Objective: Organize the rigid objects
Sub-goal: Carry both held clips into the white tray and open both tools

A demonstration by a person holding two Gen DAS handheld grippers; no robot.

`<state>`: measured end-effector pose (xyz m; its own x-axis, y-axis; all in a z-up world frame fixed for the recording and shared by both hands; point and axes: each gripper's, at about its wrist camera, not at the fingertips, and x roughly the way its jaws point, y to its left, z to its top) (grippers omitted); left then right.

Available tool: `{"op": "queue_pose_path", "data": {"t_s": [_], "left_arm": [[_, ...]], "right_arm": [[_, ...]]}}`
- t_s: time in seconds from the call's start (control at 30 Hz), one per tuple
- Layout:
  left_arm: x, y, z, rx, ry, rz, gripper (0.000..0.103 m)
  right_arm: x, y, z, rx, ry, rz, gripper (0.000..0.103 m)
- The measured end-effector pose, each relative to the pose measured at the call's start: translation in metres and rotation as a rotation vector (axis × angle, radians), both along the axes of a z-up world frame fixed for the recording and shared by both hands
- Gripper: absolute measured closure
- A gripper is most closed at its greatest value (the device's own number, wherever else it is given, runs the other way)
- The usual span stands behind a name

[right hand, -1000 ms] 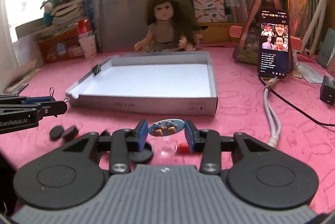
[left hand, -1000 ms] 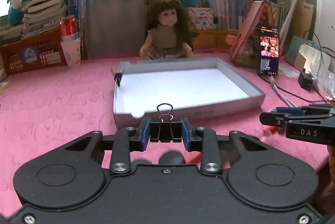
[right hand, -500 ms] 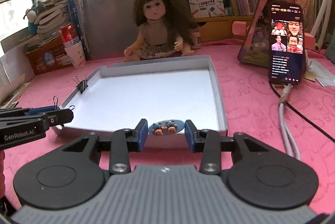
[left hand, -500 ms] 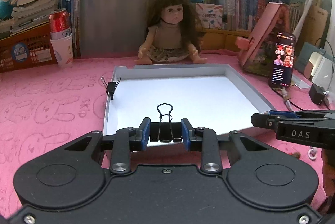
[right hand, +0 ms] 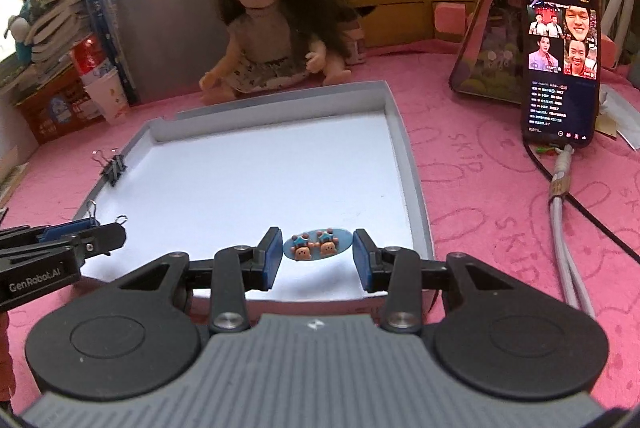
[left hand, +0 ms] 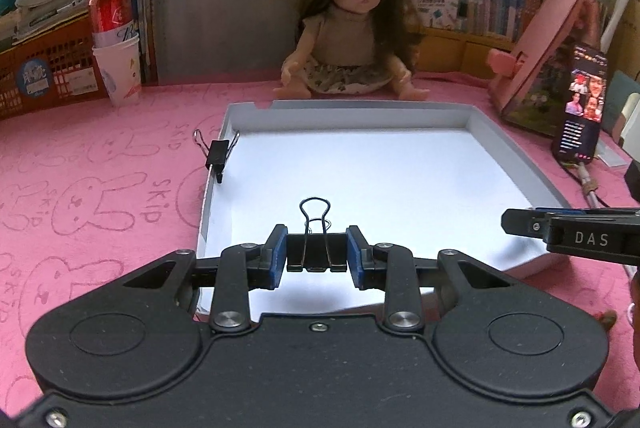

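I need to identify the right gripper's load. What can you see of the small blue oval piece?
The blue oval piece is a flat, glossy, plastic-looking charm bearing two tiny brown bear-like figures topped with blue stars. It sits crosswise between the right gripper pads, pinched at its ends, over the near edge of the white tray.

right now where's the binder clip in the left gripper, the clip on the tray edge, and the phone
binder clip (left hand: 316, 257), left wrist view, on its black body
clip on the tray edge (left hand: 217, 153), left wrist view, on its black body
phone (right hand: 560, 52), right wrist view, on its lit screen
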<state>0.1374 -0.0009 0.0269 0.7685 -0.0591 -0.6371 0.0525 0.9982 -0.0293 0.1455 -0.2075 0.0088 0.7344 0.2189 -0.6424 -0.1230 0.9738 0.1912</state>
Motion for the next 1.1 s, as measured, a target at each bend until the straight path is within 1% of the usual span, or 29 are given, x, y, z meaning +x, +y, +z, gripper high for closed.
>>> {"op": "queue_pose_path", "data": {"t_s": [0.23, 0.6, 0.77, 0.9, 1.1], "left_arm": [[0.011, 0.000, -0.010, 0.015, 0.027, 0.005, 0.074], [0.017, -0.002, -0.019, 0.026, 0.052, 0.009, 0.074], [0.019, -0.004, -0.020, 0.043, 0.050, 0.002, 0.074], [0.019, -0.003, -0.020, 0.041, 0.050, 0.003, 0.074], [0.019, -0.003, -0.020, 0.044, 0.049, 0.002, 0.074]], "right_arm": [[0.012, 0.006, -0.007, -0.027, 0.025, -0.003, 0.060], [0.021, 0.010, -0.008, -0.078, 0.032, 0.004, 0.059], [0.025, 0.015, -0.008, -0.115, 0.032, 0.022, 0.059], [0.029, 0.022, -0.007, -0.150, 0.043, 0.049, 0.059], [0.030, 0.024, -0.007, -0.158, 0.046, 0.049, 0.059]]}}
